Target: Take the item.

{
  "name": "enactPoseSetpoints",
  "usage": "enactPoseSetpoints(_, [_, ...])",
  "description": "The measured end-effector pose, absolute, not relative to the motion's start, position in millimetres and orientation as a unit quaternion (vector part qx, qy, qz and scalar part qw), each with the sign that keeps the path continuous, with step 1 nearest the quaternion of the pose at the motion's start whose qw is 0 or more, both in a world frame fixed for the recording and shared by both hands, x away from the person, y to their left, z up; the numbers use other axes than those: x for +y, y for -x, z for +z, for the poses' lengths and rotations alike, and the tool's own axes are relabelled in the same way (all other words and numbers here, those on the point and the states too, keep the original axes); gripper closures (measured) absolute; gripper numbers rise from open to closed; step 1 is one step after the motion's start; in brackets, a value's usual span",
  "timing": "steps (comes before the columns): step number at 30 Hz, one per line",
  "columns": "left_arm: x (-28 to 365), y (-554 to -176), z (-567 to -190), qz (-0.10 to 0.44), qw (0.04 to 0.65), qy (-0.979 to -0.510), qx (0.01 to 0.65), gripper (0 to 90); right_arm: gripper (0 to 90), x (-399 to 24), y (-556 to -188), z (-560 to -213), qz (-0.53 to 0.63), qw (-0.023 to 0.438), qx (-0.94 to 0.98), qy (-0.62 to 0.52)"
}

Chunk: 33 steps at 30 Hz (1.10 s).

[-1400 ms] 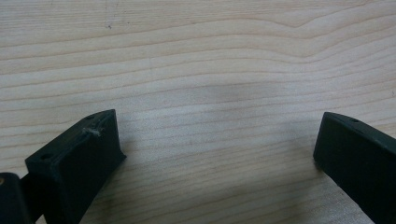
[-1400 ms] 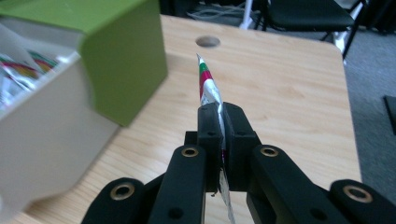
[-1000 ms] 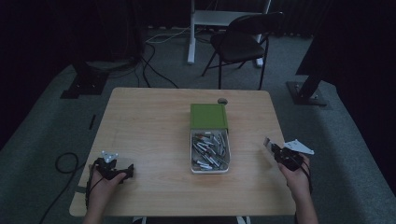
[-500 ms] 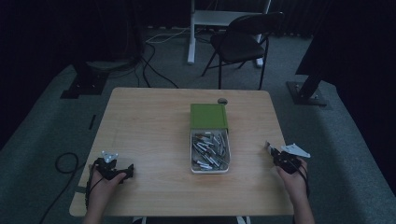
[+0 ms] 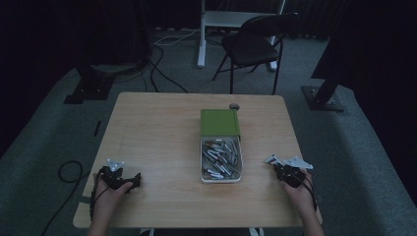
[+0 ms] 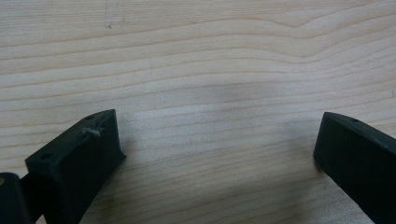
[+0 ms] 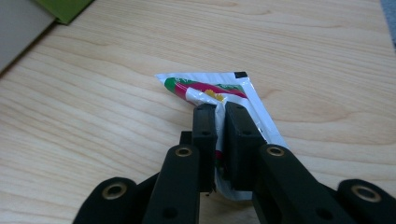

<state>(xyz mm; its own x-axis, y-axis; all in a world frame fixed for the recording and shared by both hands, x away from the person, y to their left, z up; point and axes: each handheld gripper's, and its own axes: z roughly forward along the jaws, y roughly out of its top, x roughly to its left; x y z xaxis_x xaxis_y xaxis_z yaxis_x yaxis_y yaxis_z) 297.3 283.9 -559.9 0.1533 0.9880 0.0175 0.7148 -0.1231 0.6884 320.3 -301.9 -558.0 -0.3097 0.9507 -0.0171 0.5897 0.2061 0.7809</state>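
One sachet (image 7: 219, 95) lies on the counter (image 5: 157, 132), right of the one white tray (image 5: 204, 162) (many packets inside). The right claw (image 7: 219, 140), just easing apart, pinches the sachet; the left claw (image 6: 215, 144) gapes wide.

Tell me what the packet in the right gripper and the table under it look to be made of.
Packet: likely thin plastic or foil film, glossy; it catches light, creases, and carries red, green and yellow print on white. The right gripper has its jaws nearly together on it, and they have just been opening slightly. Table: pale wood or wood-look laminate, smooth and matte, with visible grain lines; which of the two is unclear.
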Motion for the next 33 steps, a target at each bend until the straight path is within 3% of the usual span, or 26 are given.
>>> enactPoseSetpoints(6, [283.9, -297.3, -560.0, 0.248, 0.276, -0.707, 0.602, 1.3, 70.0, -302.4, -318.2, -556.9, 0.360, 0.237, 0.741, -0.516])
enactPoseSetpoints(9, [283.9, -297.3, -560.0, 0.247, 0.276, -0.707, 0.602, 1.3, 59.6, -300.1, -316.1, -557.0, 0.358, 0.224, 0.751, -0.507])
enactPoseSetpoints(11, [283.9, -297.3, -560.0, 0.247, 0.276, -0.707, 0.602, 1.3, 58.3, -299.2, -314.8, -557.0, 0.362, 0.227, 0.748, -0.508])
enactPoseSetpoints(19, [283.9, -297.3, -560.0, 0.247, 0.277, -0.707, 0.602, 1.3, 35.1, -298.0, -309.7, -549.3, 0.382, 0.210, 0.755, -0.490])
enactPoseSetpoints(23, [283.9, -297.3, -560.0, 0.247, 0.277, -0.707, 0.602, 1.3, 29.0, -294.4, -306.0, -547.0, 0.392, 0.208, 0.764, -0.469])
enactPoseSetpoints(33, [283.9, -297.3, -559.9, 0.247, 0.276, -0.707, 0.602, 1.3, 24.4, -276.2, -300.9, -545.7, 0.423, 0.167, 0.783, -0.424])
